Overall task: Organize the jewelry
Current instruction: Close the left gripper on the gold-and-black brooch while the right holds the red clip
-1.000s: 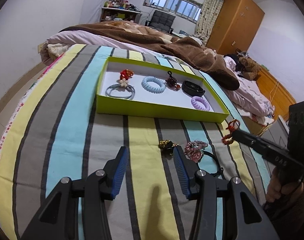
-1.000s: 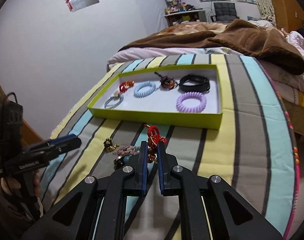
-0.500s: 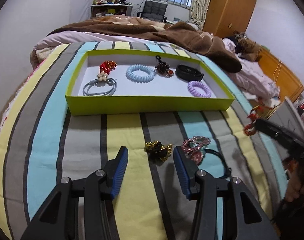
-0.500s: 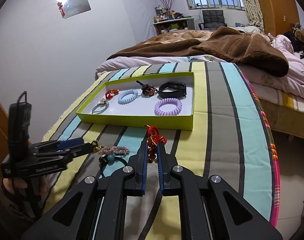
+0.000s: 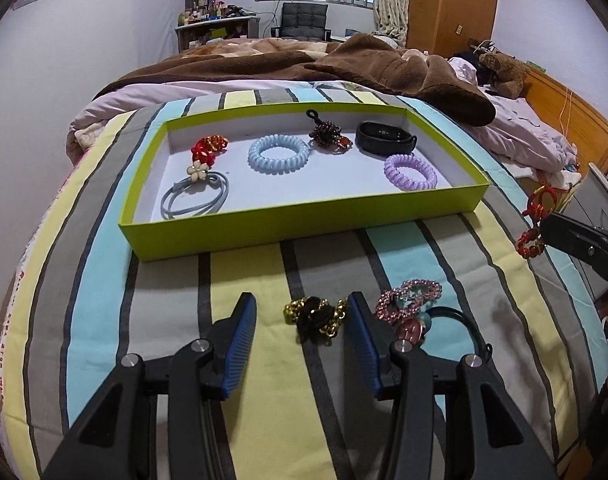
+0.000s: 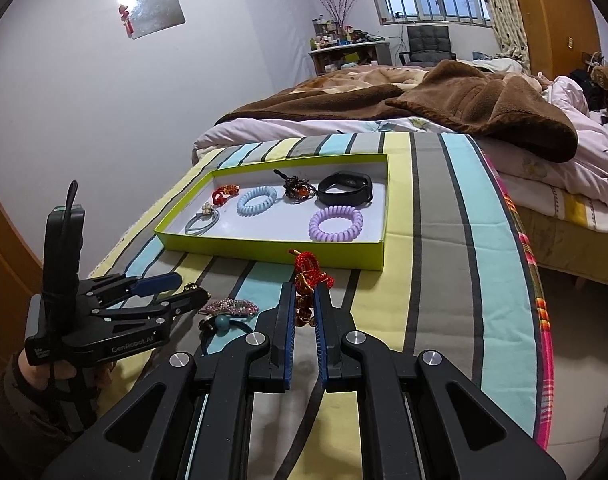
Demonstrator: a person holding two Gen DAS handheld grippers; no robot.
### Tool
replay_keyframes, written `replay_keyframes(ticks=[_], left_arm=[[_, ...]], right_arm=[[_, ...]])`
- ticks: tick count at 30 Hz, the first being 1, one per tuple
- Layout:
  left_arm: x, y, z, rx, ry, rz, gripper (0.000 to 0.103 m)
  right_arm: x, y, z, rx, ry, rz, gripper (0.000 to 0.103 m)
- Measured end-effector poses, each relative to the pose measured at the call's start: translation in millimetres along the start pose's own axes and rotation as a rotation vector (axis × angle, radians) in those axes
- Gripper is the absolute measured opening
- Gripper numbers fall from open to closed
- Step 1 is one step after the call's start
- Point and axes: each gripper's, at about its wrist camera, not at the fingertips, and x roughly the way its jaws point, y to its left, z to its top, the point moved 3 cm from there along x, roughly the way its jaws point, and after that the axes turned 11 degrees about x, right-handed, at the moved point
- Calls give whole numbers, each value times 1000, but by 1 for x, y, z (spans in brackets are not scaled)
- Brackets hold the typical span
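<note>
A lime-green tray (image 5: 304, 226) sits on the striped bedspread and holds several hair ties and bracelets, among them a blue coil (image 5: 278, 154) and a purple coil (image 5: 410, 172). In front of it a gold-and-black hair tie (image 5: 316, 316) lies between the fingers of my open left gripper (image 5: 299, 304), nearer the right finger. A pink rhinestone clip (image 5: 408, 304) lies just right of that finger. My right gripper (image 6: 304, 292) is shut on a red knotted ornament (image 6: 310, 270), held above the bedspread near the tray's front wall (image 6: 271, 250). The left gripper (image 6: 191, 289) shows at the left of the right wrist view.
A brown blanket (image 5: 384, 68) and a pale quilt (image 5: 516, 136) lie heaped behind the tray. The bedspread's edge (image 6: 540, 312) drops off at the right. A black hair tie with a teal bead (image 6: 223, 324) lies by the pink clip. A desk and a chair stand at the far wall.
My left gripper has rolled level and moved over the bedspread, so the gold-and-black hair tie now lies between its fingers. The right gripper still holds the red ornament in much the same place.
</note>
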Motion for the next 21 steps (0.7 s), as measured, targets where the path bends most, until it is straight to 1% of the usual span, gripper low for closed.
replay_keyframes(ticks=[4, 6, 7, 12, 17, 21], left_arm=[[1, -1, 1, 0, 0, 2, 48], [0, -2, 2, 9, -2, 3, 39], [-1, -3, 2, 14, -4, -3, 32], [-1, -4, 2, 18, -7, -21, 28], [-3, -4, 2, 16, -15, -24, 26], [-6, -5, 1, 17, -22, -24, 26]], right_arm=[[1, 1, 0, -1, 0, 6, 9], [2, 3, 0, -2, 0, 9, 9], [2, 4, 0, -4, 0, 11, 9], [4, 5, 0, -4, 4, 11, 9], [4, 6, -1, -5, 8, 12, 9], [4, 8, 0, -9, 6, 11, 9]])
